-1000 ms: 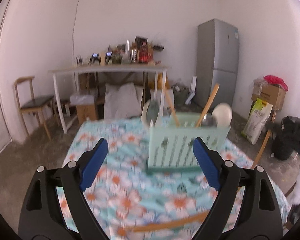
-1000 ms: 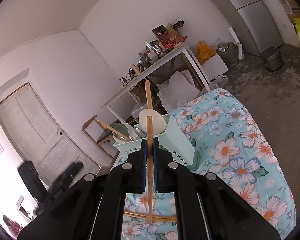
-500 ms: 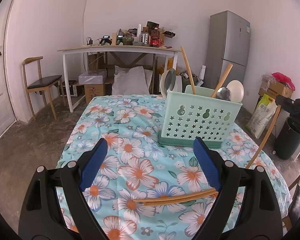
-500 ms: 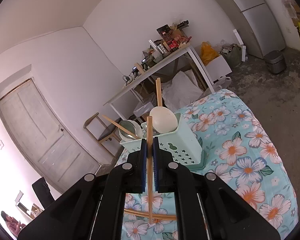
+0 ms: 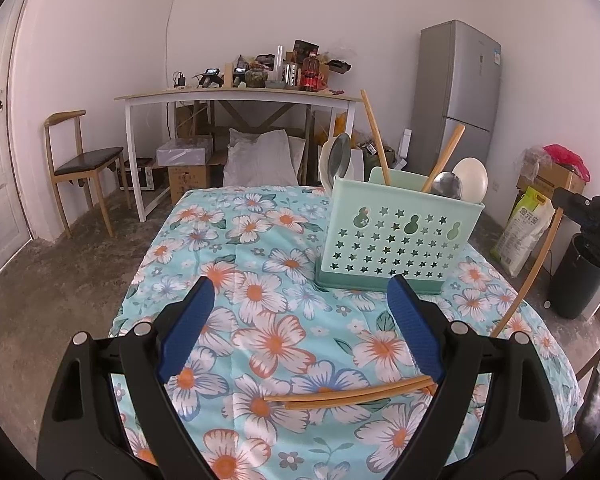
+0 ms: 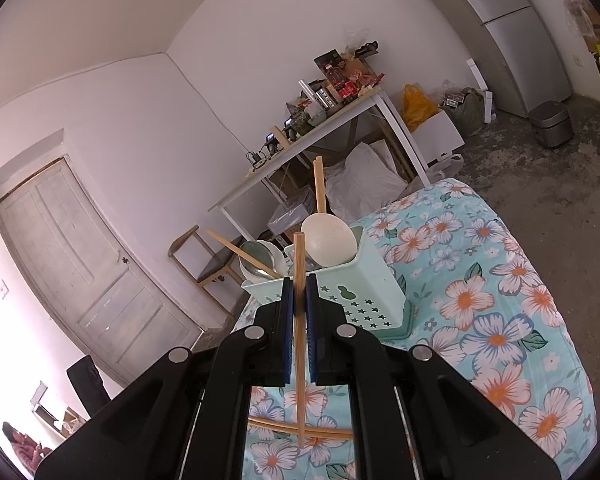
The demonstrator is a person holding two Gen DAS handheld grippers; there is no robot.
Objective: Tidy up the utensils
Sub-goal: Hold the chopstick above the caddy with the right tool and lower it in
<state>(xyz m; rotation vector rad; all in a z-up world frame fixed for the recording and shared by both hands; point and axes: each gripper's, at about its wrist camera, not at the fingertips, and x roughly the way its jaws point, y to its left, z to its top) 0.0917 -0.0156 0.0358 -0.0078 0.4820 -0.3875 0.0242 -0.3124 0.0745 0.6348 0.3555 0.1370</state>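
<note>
Right gripper [image 6: 299,312] clamped on one chopstick [image 6: 299,344], caddy [image 6: 364,284] at twelve o'clock, already stocked; left gripper [image 5: 300,328] gapes empty over the last chopsticks [image 5: 348,394] (six o'clock, on the tablecloth [image 5: 236,240]).

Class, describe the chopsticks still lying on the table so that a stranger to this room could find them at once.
Start at the table with the flowered cloth and find the pale green utensil holder standing on it. Nearer the camera than the holder, a pair of wooden chopsticks lies flat on the cloth. Every other stick stands in the holder or is held in the right claw.
</note>
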